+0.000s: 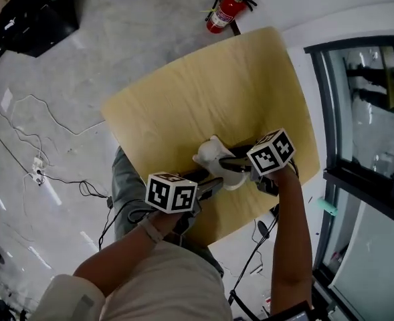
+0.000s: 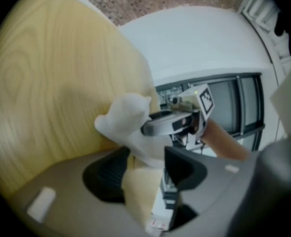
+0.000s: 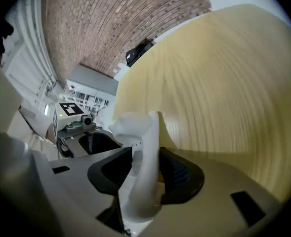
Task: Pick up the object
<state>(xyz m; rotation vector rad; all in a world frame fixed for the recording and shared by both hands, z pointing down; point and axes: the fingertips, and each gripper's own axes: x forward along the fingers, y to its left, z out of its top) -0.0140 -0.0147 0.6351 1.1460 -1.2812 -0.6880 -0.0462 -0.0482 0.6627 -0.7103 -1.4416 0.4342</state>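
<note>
A white, soft cloth object [image 1: 212, 154] lies near the front edge of the light wooden table [image 1: 203, 92]. My left gripper [image 1: 211, 184] reaches it from the near left. My right gripper [image 1: 235, 166] reaches it from the right. In the left gripper view the cloth [image 2: 128, 120] sits just ahead of the left gripper [image 2: 143, 169], whose jaws stand open, and a fold hangs down between them. In the right gripper view a strip of the cloth [image 3: 145, 152] runs between the wide-open jaws of the right gripper [image 3: 145, 174]. Each gripper shows in the other's view.
A red fire extinguisher [image 1: 225, 11] stands on the floor beyond the table. A black case [image 1: 33, 20] sits at the far left, and cables [image 1: 39, 169] trail over the grey floor. Glass doors [image 1: 364, 112] run along the right. A brick wall [image 3: 115, 19] lies ahead.
</note>
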